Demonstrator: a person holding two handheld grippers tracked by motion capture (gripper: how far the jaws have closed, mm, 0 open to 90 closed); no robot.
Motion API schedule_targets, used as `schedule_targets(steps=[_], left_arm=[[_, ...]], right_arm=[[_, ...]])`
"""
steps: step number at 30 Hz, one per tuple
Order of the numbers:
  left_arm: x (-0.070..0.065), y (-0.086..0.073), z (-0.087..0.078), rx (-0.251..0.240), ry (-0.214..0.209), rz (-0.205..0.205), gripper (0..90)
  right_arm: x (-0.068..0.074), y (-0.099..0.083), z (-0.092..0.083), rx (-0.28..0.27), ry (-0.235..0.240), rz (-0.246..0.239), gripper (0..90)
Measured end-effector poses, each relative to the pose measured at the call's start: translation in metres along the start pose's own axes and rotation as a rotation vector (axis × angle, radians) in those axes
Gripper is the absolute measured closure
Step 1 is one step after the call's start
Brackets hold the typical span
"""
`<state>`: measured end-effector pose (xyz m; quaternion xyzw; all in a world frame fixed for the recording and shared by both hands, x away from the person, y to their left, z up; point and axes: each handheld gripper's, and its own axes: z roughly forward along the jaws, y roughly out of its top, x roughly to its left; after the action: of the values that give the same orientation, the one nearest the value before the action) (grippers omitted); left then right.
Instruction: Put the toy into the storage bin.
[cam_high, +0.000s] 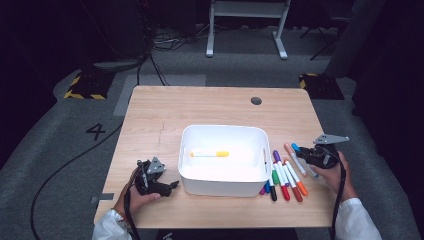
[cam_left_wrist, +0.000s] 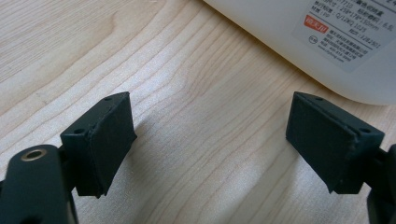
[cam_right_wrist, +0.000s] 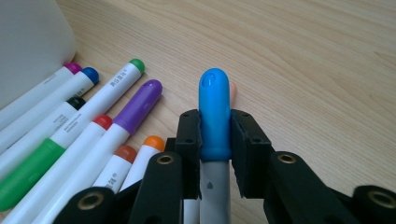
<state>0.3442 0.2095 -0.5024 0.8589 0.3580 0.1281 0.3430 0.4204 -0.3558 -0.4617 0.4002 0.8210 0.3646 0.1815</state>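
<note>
The right claw (cam_right_wrist: 215, 140) is clenched on the blue-capped marker (cam_right_wrist: 215, 112), whose long axis runs along the jaws, just above the surface (cam_high: 165, 110) beside the other markers (cam_high: 282, 177), with the white bin (cam_high: 223, 187) to its left, while the left claw (cam_left_wrist: 210, 140) rests released.

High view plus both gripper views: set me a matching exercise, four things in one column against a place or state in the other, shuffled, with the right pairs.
Things:
1. blue-capped marker
2. yellow marker
3. left gripper
4. purple-capped marker

Places or states:
A. lying inside the white bin
B. open over bare table, nothing between the jaws
C. clamped in the right gripper
D. lying on the table among the row of markers beside the bin

Pairs: 1-C, 2-A, 3-B, 4-D
</note>
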Motion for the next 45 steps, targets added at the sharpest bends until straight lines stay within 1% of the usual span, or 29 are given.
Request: schedule_targets(steps=[1, 2, 3, 4, 6, 7, 8, 10, 15, 22, 23, 26, 30, 32, 33, 35, 37, 38, 43, 45], left_arm=[[0.0, 0.0, 0.0, 0.0, 0.0, 0.0, 15.5], [0.0, 0.0, 0.0, 0.0, 0.0, 0.0, 15.5], [0.0, 0.0, 0.0, 0.0, 0.0, 0.0, 15.5], [0.0, 0.0, 0.0, -0.001, 0.001, 0.0, 15.5], [0.0, 0.0, 0.0, 0.001, 0.0, 0.002, 15.5], [0.0, 0.0, 0.0, 0.0, 0.0, 0.0, 15.5], [0.0, 0.0, 0.0, 0.001, 0.0, 0.001, 15.5], [0.0, 0.0, 0.0, 0.001, 0.0, 0.002, 15.5], [0.0, 0.0, 0.0, -0.001, 0.0, 0.0, 15.5], [0.0, 0.0, 0.0, 0.0, 0.0, 0.0, 15.5], [0.0, 0.0, 0.0, 0.0, 0.0, 0.0, 15.5], [0.0, 0.0, 0.0, 0.001, 0.0, 0.002, 15.5], [0.0, 0.0, 0.0, 0.0, 0.0, 0.0, 15.5], [0.0, 0.0, 0.0, 0.0, 0.0, 0.001, 15.5], [0.0, 0.0, 0.0, 0.0, 0.001, 0.001, 15.5], [0.0, 0.0, 0.0, 0.0, 0.0, 0.001, 15.5], [0.0, 0.0, 0.0, 0.0, 0.0, 0.0, 15.5], [0.0, 0.0, 0.0, 0.0, 0.0, 0.0, 15.5], [0.0, 0.0, 0.0, 0.0, 0.0, 0.0, 15.5], [0.0, 0.0, 0.0, 0.0, 0.0, 0.0, 15.5]], right_arm=[[0.0, 0.0, 0.0, -0.016, 0.013, 0.004, 74.6], [0.0, 0.0, 0.0, -0.016, 0.018, -0.002, 74.7], [0.001, 0.001, 0.0, -0.016, 0.017, 0.003, 74.7], [0.001, 0.001, 0.0, -0.013, 0.018, -0.008, 74.7], [0.002, 0.001, 0.001, -0.006, 0.022, -0.008, 74.7], [0.002, 0.001, 0.002, -0.005, 0.025, 0.0, 74.7], [0.002, 0.001, 0.003, -0.003, 0.024, -0.008, 74.7], [0.002, 0.001, 0.005, -0.001, 0.033, 0.0, 74.7], [0.004, 0.003, 0.004, -0.006, 0.033, -0.009, 74.7], [0.011, 0.011, -0.003, -0.034, 0.059, -0.041, 74.7], [0.012, 0.013, -0.005, -0.044, 0.067, -0.043, 74.7], [0.014, 0.016, -0.007, -0.051, 0.071, -0.059, 74.7], [0.018, 0.02, -0.01, -0.069, 0.084, -0.059, 74.7], [0.022, 0.024, -0.012, -0.077, 0.093, -0.064, 74.7], [0.024, 0.026, -0.014, -0.083, 0.096, -0.08, 74.7], [0.03, 0.033, -0.02, -0.101, 0.102, -0.093, 74.7], [0.036, 0.043, -0.028, -0.127, 0.12, -0.11, 74.7], [0.038, 0.045, -0.03, -0.133, 0.122, -0.12, 74.7], [0.058, 0.069, -0.047, -0.171, 0.147, -0.179, 74.7], [0.065, 0.076, -0.051, -0.181, 0.157, -0.199, 74.7]])
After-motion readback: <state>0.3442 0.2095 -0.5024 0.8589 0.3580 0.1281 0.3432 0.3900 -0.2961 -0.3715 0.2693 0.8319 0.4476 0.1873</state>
